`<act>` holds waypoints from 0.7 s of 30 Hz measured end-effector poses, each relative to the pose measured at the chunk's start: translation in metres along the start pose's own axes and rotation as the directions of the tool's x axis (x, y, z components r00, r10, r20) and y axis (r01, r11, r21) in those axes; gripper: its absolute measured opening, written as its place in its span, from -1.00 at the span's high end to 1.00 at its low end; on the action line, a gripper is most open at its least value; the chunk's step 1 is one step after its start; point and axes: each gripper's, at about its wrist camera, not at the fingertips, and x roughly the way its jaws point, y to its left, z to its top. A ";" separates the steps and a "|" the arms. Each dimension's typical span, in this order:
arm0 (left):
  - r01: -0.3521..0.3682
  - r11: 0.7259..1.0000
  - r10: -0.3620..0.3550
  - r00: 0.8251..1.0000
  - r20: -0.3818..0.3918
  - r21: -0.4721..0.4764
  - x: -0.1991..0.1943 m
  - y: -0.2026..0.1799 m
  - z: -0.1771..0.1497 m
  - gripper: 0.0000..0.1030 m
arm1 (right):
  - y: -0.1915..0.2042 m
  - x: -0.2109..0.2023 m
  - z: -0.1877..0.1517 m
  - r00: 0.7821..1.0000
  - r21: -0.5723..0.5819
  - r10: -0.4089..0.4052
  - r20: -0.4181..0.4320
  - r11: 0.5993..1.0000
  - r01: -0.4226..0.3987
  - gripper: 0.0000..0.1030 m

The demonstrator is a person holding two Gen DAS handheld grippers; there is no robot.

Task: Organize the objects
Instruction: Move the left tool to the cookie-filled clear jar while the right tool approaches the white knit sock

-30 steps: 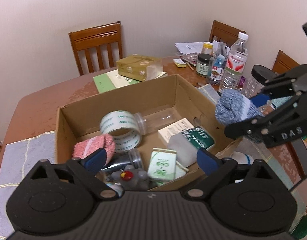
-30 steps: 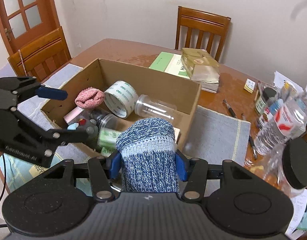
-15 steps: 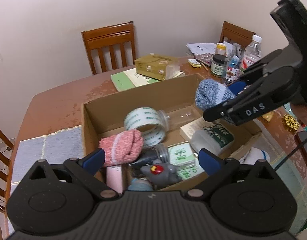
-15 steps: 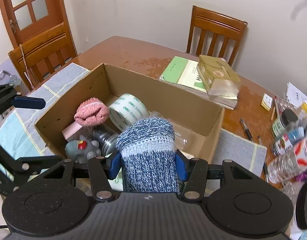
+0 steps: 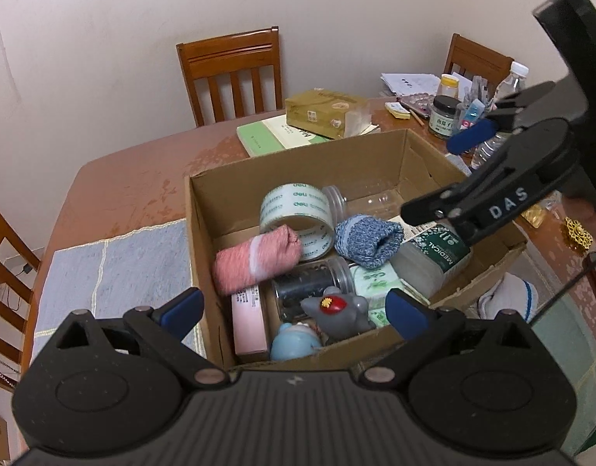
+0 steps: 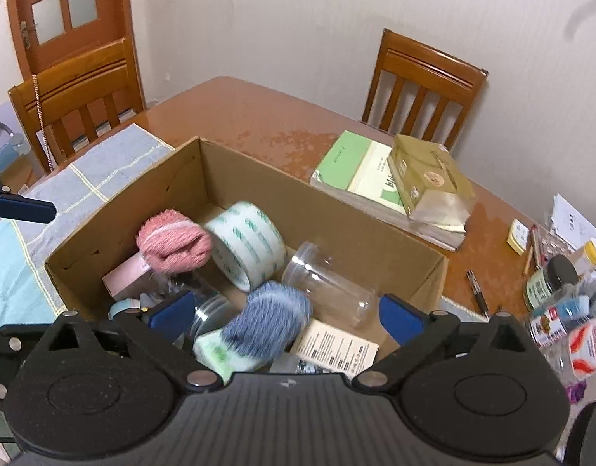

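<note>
Now, nearest first, then outward.
Right claw point(image 6: 284, 314): jaws have just been opening and stand wide apart; nothing is pressed between the pads, and it hangs over the near end of the cardboard box point(image 6: 360, 229).
Blue sock point(image 6: 267, 320): loose, blurred in the right wrist view, low centre of the frame between and beyond the blue pads; in the left wrist view it lies inside the box on the packets, touching the tape roll point(image 5: 298, 217).
Left claw point(image 5: 294, 308): jaws apart, empty, at the bottom of its frame over the box's near rim.
Risk, sock: I judge it may roll off the green tissue pack point(image 5: 373, 283) and settle unevenly, since it rests on a heap, not the floor of the box.
Risk, claw: dropping lower with wide jaws could catch the clear jar point(image 6: 329, 285) or the box wall.
Risk, far: bottles point(image 6: 562, 310) crowd the counter point(image 6: 259, 116) at the right edge; a sideways swing could knock them.
</note>
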 end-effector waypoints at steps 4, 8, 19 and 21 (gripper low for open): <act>-0.005 1.000 0.005 1.000 0.026 0.006 -0.002 -0.004 -0.016 -0.95 | 0.005 -0.009 -0.014 1.000 0.022 -0.010 0.009 1.000 0.010 -1.00; -0.005 1.000 0.005 1.000 -0.004 -0.021 -0.005 -0.006 -0.027 -0.95 | 0.011 -0.019 -0.034 0.999 0.081 -0.038 0.016 0.996 0.037 -1.00; 0.008 0.999 -0.009 1.000 -0.019 -0.040 -0.018 -0.008 -0.053 -0.95 | 0.032 -0.052 -0.092 0.984 0.228 -0.168 0.061 0.962 0.150 -1.00; 0.006 0.999 -0.007 1.000 -0.024 -0.035 -0.019 -0.008 -0.057 -0.95 | 0.037 -0.056 -0.104 0.979 0.259 -0.195 0.058 0.950 0.174 -1.00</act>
